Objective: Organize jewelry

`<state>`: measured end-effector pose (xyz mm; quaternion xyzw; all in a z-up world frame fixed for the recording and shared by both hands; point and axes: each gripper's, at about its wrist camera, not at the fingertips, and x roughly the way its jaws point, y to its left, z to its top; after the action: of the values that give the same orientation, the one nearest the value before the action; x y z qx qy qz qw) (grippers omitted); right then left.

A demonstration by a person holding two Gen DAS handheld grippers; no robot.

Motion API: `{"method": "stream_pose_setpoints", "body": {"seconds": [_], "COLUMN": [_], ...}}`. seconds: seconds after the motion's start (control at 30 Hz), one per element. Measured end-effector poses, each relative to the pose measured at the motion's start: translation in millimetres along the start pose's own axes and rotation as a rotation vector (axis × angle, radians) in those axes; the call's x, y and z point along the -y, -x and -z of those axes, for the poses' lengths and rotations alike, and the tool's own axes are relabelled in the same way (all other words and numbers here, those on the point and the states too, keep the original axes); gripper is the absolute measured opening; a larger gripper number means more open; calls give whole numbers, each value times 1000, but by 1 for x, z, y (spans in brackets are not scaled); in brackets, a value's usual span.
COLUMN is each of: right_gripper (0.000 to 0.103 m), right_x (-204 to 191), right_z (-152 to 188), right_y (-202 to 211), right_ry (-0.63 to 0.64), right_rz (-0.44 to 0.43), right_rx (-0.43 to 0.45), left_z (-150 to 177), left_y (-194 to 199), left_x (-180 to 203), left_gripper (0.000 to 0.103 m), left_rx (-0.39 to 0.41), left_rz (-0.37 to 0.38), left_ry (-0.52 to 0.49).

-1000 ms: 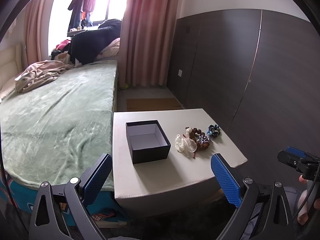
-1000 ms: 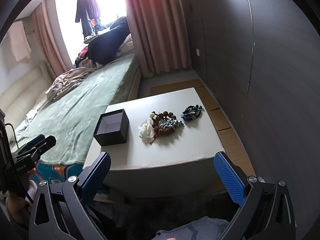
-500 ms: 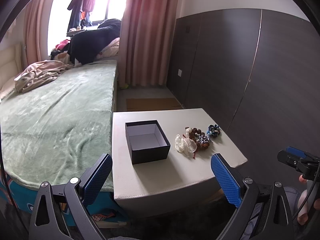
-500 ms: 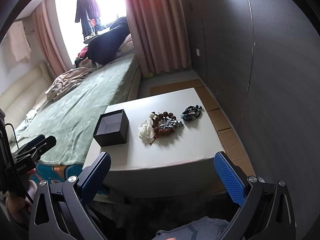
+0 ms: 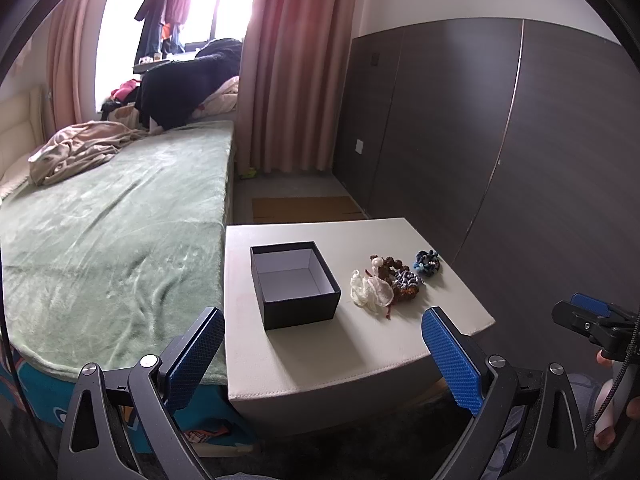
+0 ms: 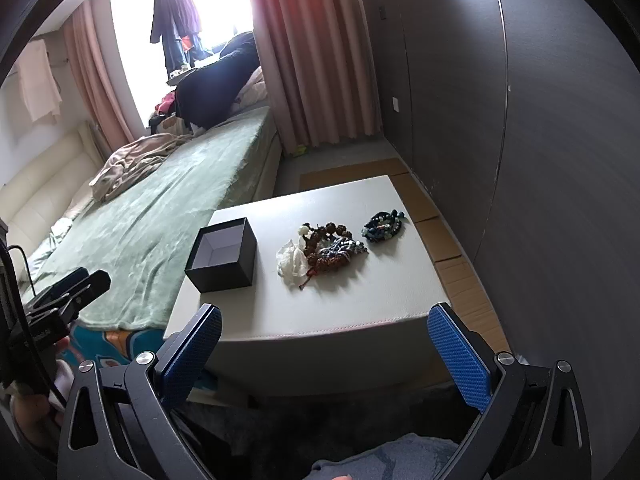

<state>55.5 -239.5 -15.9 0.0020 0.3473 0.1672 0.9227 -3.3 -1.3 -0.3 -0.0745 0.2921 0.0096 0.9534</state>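
1. Left view: barely shifting vs 1 s ago, so task isn't starting yet. Left gripper (image 5: 320, 354) hanging w/ jaws apart, empty. Box (image 5: 294, 283) sitting far-center on table (image 5: 320, 360); jewelry (image 5: 390, 284) lying right of box.
2. Right view: same. Right gripper (image 6: 324, 354) jaws apart, empty; jewelry (image 6: 328, 252) lying far ahead, well apart; box (image 6: 222, 254) sitting far-left.

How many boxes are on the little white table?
1. The black box sits open and empty on the white table, on the side nearest the green bed, left of the pile of bracelets. No other box shows in either view.
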Motion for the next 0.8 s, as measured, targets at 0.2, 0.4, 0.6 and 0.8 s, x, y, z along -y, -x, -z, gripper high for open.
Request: {"method": "stream_pose_setpoints", "body": {"seconds": [0.2,0.4,0.6,0.8], "right_gripper": [103,103,103,103], "right_x": [1,1,13,26], "right_z": [-2,-13,-38,-58], "right_y": [-3,-7,-19,-40], "right_ry": [-10,-13,-72,-121], "right_rz": [-8,-39,-78,-36], "right_rx": [-16,-9,1,-9], "left_z": [-1,-12,-34,-47], "left_y": [-2,-9,-22,-47], "left_x": [-4,-7,0,12], "left_gripper": [99,99,99,98], "left_rx": [-4,-7,2,-36], "left_rz": [14,28,58,102], "left_ry": [18,13,-23,-55]}}
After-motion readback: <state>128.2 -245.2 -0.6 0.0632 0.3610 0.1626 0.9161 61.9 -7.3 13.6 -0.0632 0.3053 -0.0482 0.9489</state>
